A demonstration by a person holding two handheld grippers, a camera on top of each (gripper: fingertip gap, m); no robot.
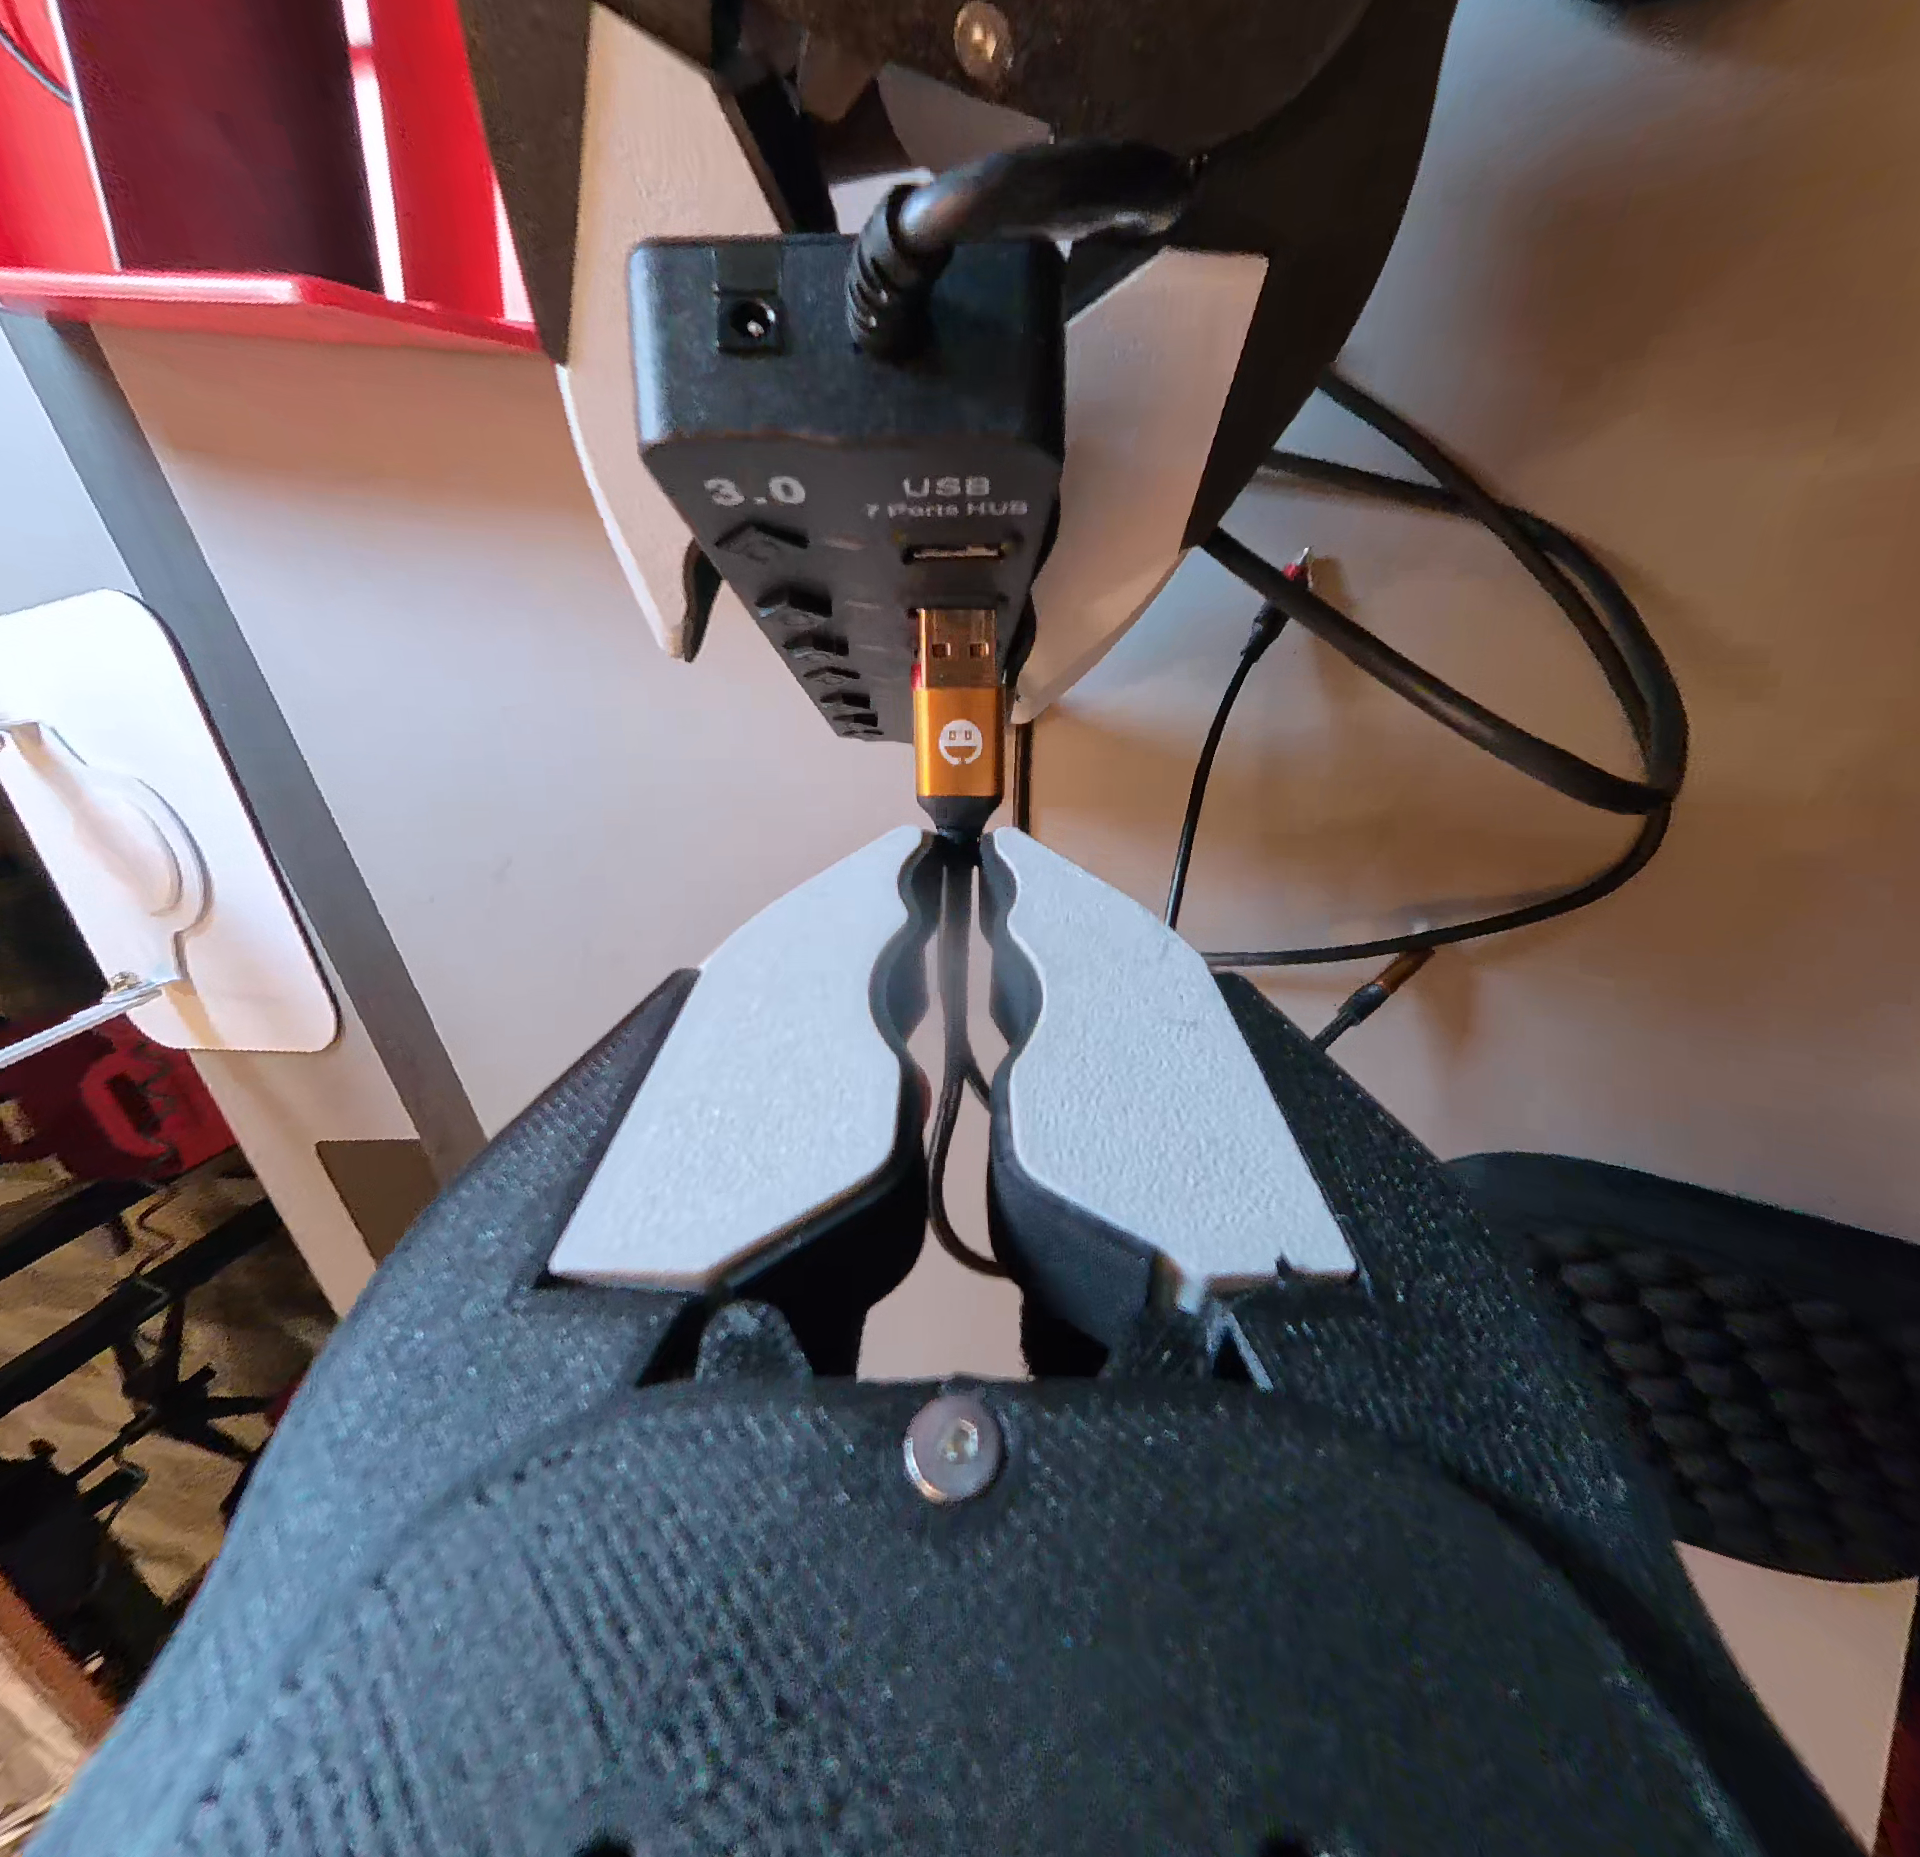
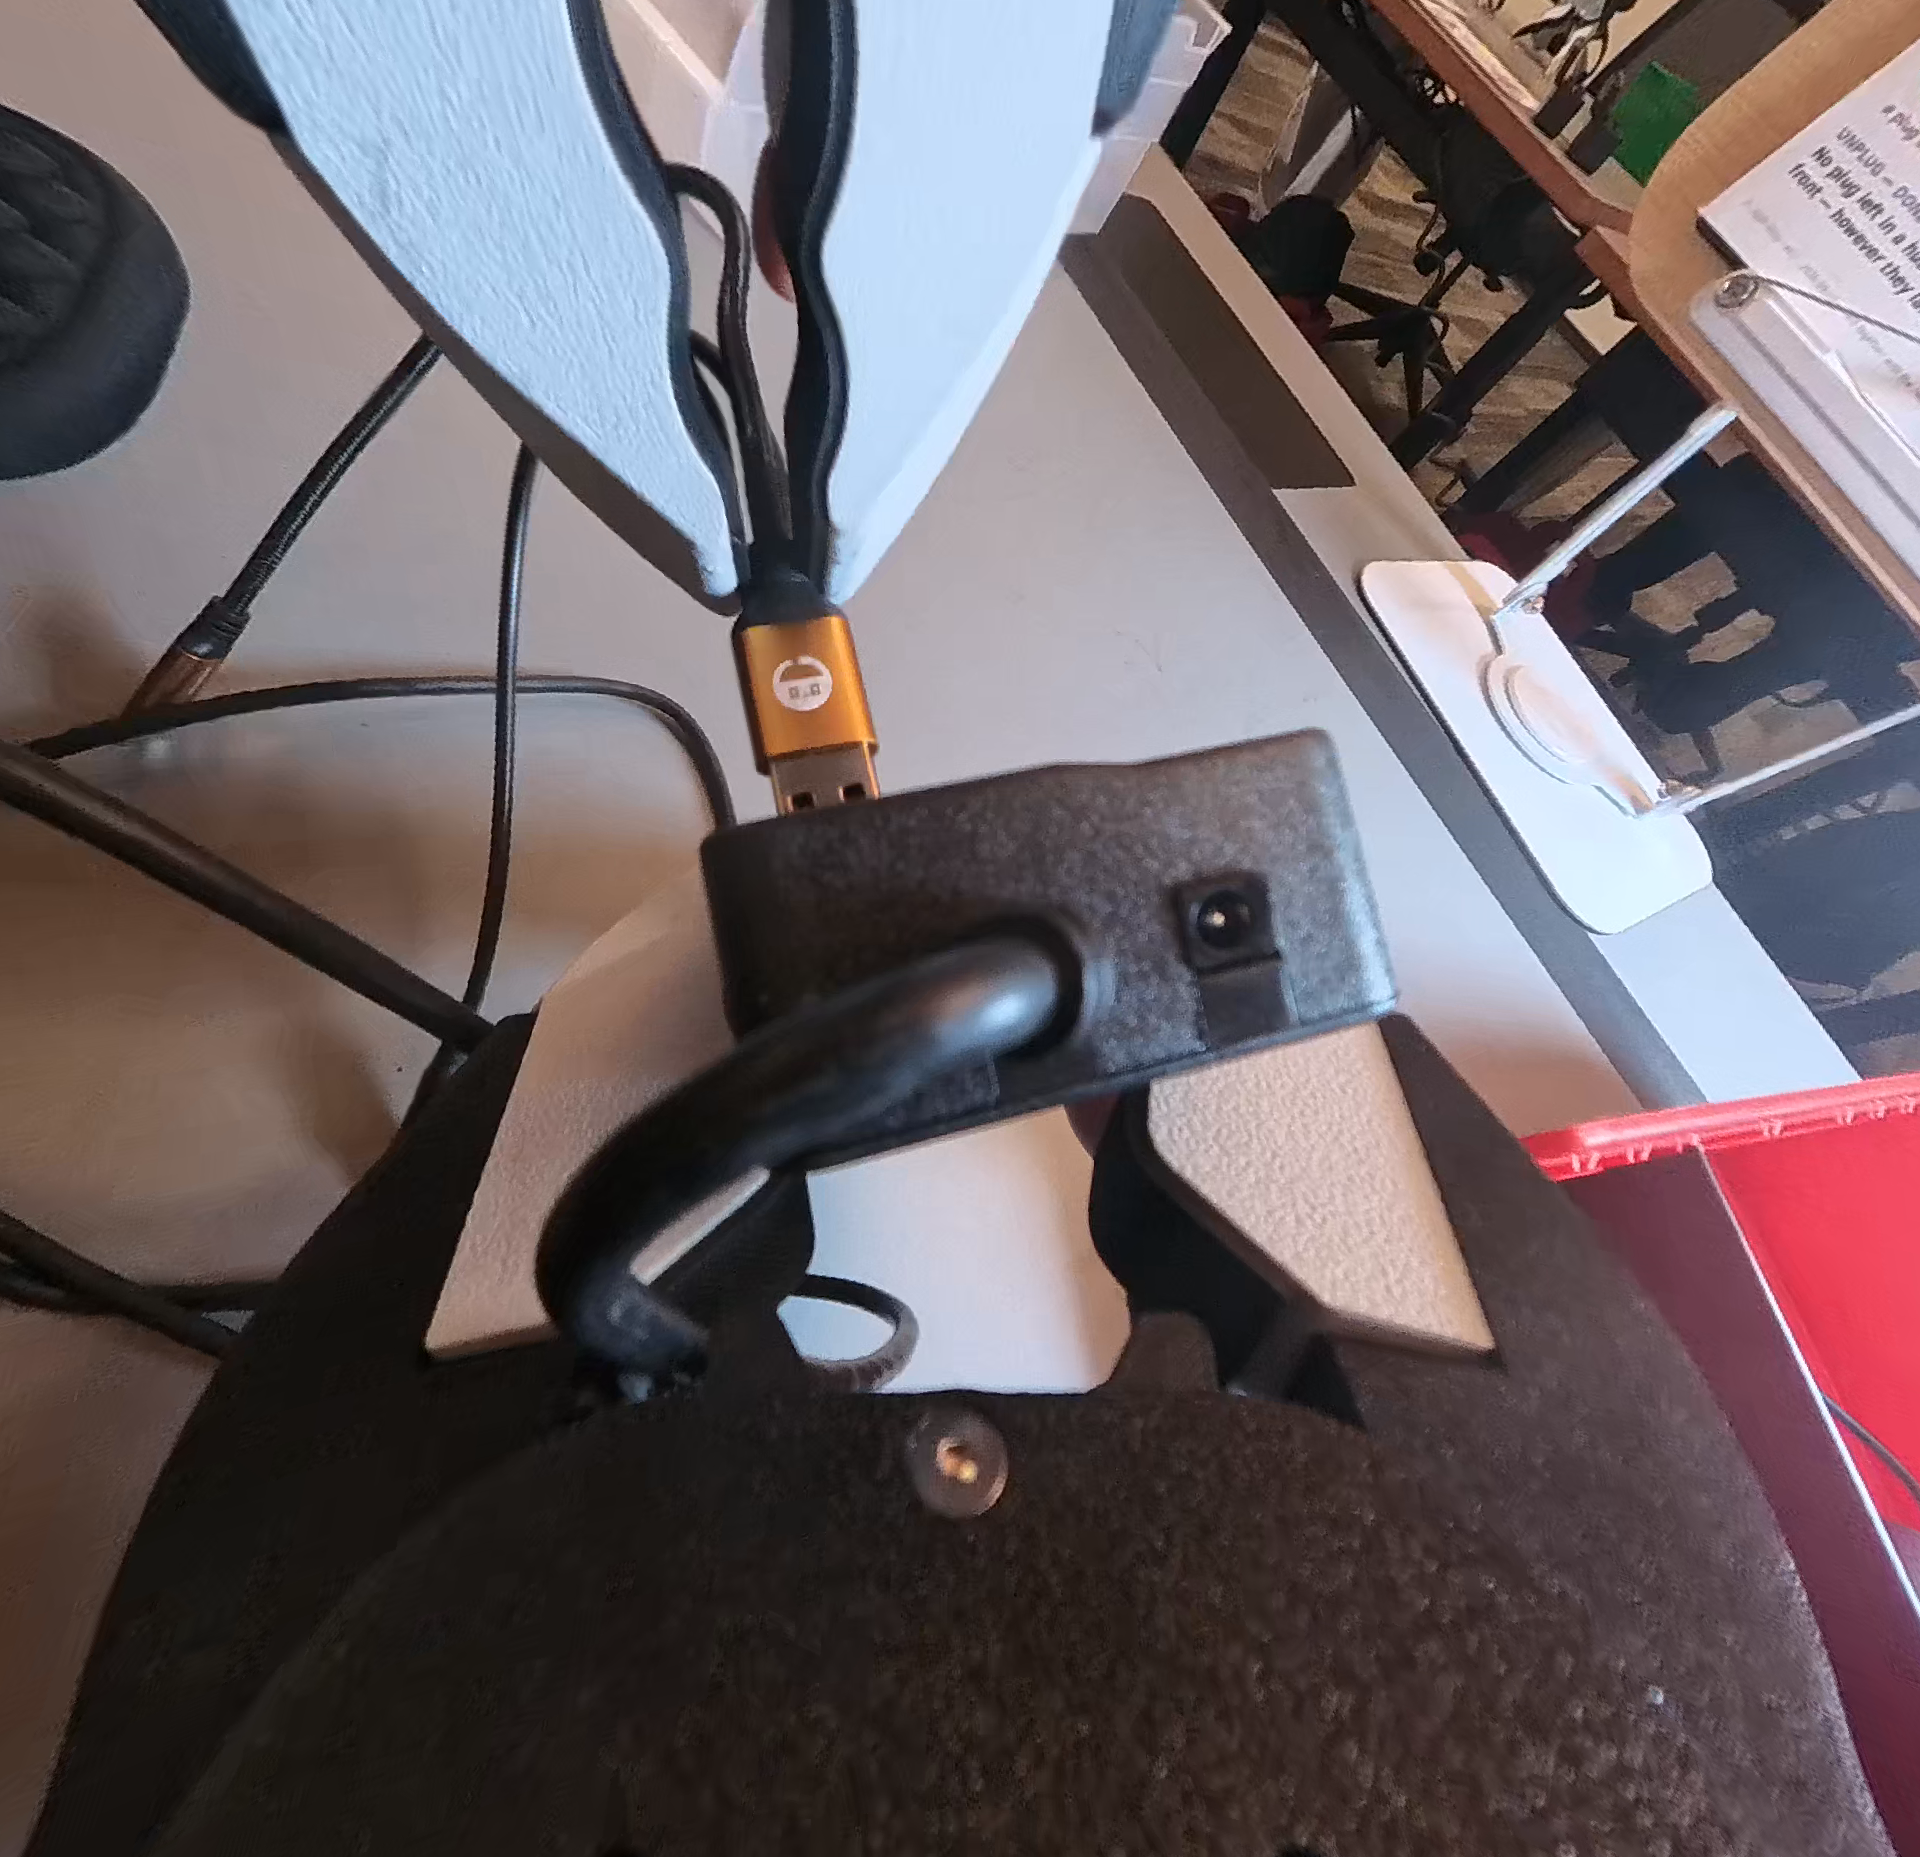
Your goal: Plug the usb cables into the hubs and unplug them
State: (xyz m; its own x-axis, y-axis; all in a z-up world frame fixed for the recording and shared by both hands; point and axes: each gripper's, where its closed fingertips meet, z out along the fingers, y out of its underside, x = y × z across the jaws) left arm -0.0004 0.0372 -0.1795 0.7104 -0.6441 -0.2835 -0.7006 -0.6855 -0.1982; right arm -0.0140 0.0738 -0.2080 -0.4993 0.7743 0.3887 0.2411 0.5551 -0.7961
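A pale desk top [image 1: 540,602] fills most of the left wrist view, its dark edge strip running from 10 to 7 o'clock, with patterned floor below it at 8 o'clock. A red bin [image 1: 208,145] sits at 11 o'clock and a white stand base [image 1: 156,831] at 9 o'clock. Loose black cables [image 1: 1538,685] loop across the desk at 3 o'clock, beside a black mesh pad [image 1: 1704,1371] at 4 o'clock.

The left gripper [image 1: 954,839] has its jaws nearly closed, pinching the black cord just behind the orange USB plug [image 1: 956,737]. The plug's metal tip lies over the port face of the black USB hub [image 1: 852,436], not seated in a port.

The right gripper [image 2: 1039,1101] comes in from 12 o'clock and clamps the hub between its jaws, holding it off the desk. In the right wrist view, other desks [image 2: 1455,62] and chairs stand at 1 o'clock.
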